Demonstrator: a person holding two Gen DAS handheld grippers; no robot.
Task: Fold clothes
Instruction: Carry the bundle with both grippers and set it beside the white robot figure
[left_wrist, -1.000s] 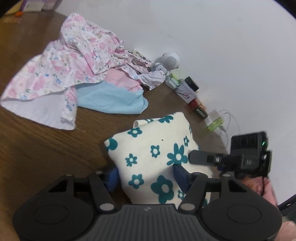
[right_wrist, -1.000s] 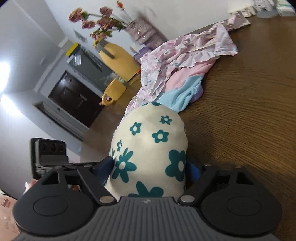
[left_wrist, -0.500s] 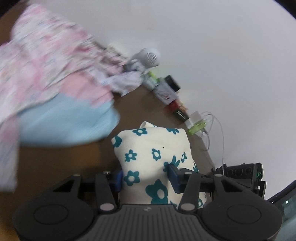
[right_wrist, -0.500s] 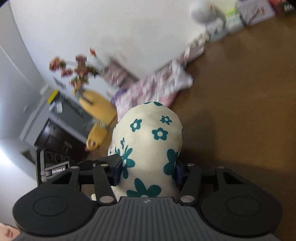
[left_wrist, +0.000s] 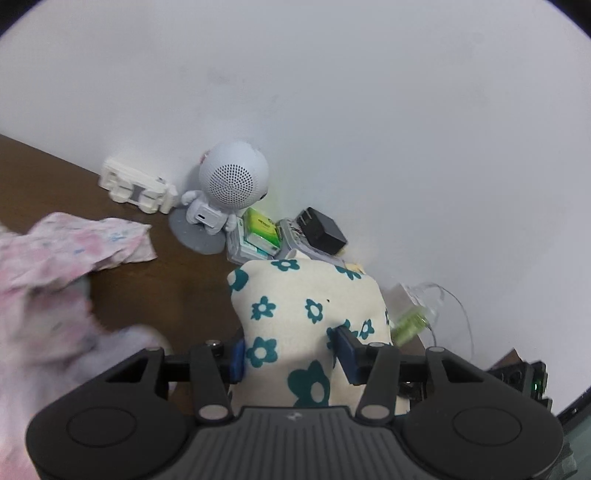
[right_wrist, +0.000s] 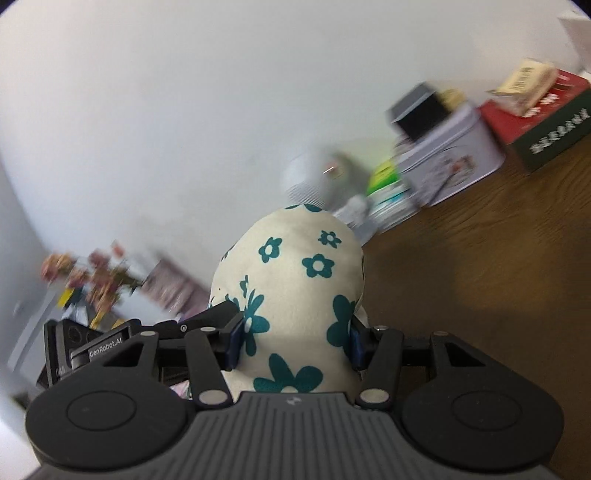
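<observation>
Two grippers were both clamped on the same cream garment (left_wrist: 306, 314), a soft off-white fabric printed with teal flowers, bunched up into a rounded lump that bulged up between the blue pads. Pretty thick bundle, smooth on top with a fold edge along one side. It sat lifted over the brown wooden table (left_wrist: 177, 291), just in front of the clutter along the white wall.

Left gripper (left_wrist: 293, 354) had its pads pressed into the sides of the cloth, and you could see the fabric dent in at the right pad. Right gripper (right_wrist: 295, 341) was the same deal, pads squeezed against both flanks of the bundle, flowers wrapping around them. Both had been closing down on it within the last second, then held.

Relative to the garment: a blurry pink floral heap (left_wrist: 55, 266) lay off to its left on the table, the little white robot-shaped speaker (left_wrist: 229, 188) stood just behind it, with a black charger (left_wrist: 321, 230) beside that.
</observation>
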